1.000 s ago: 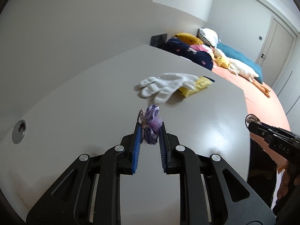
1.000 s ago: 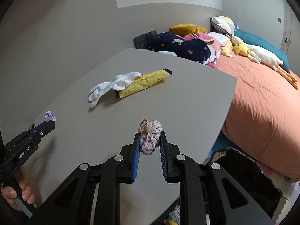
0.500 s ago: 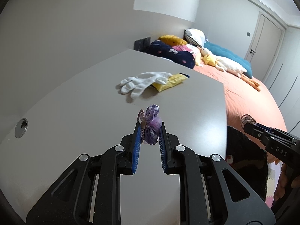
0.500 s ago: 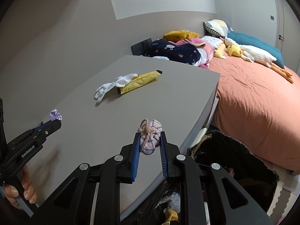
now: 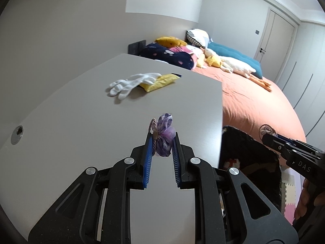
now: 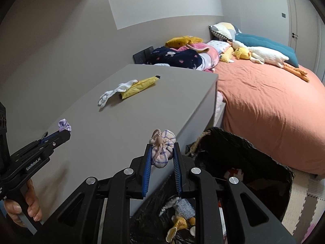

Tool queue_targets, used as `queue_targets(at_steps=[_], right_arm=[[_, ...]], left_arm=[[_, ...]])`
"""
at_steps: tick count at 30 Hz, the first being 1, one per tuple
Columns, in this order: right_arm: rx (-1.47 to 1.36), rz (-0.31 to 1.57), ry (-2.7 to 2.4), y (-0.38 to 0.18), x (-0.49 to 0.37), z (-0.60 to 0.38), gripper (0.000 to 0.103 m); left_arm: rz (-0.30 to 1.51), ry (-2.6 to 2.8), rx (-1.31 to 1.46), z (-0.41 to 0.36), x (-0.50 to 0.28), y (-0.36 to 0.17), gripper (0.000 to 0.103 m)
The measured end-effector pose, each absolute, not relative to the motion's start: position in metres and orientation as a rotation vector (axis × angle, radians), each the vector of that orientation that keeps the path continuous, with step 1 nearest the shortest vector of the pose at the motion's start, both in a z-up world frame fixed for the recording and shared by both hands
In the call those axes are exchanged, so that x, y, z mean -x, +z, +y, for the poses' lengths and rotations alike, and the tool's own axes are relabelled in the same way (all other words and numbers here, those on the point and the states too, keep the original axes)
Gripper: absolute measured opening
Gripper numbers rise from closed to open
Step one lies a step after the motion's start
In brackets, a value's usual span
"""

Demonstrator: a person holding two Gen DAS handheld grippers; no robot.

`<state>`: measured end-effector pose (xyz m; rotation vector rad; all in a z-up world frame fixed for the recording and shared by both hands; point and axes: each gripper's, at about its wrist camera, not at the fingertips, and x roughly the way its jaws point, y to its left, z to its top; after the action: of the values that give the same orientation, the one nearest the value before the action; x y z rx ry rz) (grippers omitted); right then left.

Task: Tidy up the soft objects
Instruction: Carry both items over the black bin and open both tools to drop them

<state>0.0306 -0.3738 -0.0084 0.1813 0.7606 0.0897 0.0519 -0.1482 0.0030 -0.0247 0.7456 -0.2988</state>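
My left gripper (image 5: 161, 140) is shut on a purple scrunchie (image 5: 165, 137) above the grey table (image 5: 81, 109), near its right edge. My right gripper (image 6: 161, 146) is shut on a pale checked scrunchie (image 6: 163, 148), held past the table's edge over a dark basket (image 6: 243, 162). In the left wrist view the right gripper (image 5: 266, 135) shows at the right with its scrunchie (image 5: 266, 129). In the right wrist view the left gripper (image 6: 65, 131) shows at the left with the purple scrunchie (image 6: 64, 124). A white glove (image 5: 132, 84) lies partly over a yellow packet (image 5: 160, 81) further back on the table.
The basket (image 5: 249, 158) beside the table holds several soft toys (image 6: 182, 213). An orange bed (image 6: 264, 105) with pillows and plush animals (image 6: 262, 55) lies beyond. A round cable hole (image 5: 17, 135) sits at the table's left. Foam floor mats (image 6: 304, 209) show at lower right.
Both grippers have carried their scrunchies rightward toward the table's edge. The basket has come into view under the right gripper, and the glove and packet now look farther off.
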Motion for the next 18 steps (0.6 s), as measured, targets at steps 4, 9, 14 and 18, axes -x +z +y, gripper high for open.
queue_targets(at_steps=[4,9,14,18], right_arm=[[-0.193,0.75,0.07,-0.008,-0.018,-0.387,0.022],[-0.208,0.742,0.037,-0.011,-0.003,-0.405,0.022],[-0.232,0.734,0.0,-0.014,0.012,-0.427,0.022],[-0.249,0.727,-0.032,-0.015,0.022,-0.446,0.022]], left_arm=[[0.744,-0.328,0.011,-0.163,-0.047,0.004,0.018],[0.745,-0.367,-0.003,-0.183,-0.039,0.002,0.018],[0.755,-0.404,-0.012,-0.203,-0.033,-0.003,0.018],[0.757,-0.438,-0.032,-0.223,-0.029,-0.003,0.018]])
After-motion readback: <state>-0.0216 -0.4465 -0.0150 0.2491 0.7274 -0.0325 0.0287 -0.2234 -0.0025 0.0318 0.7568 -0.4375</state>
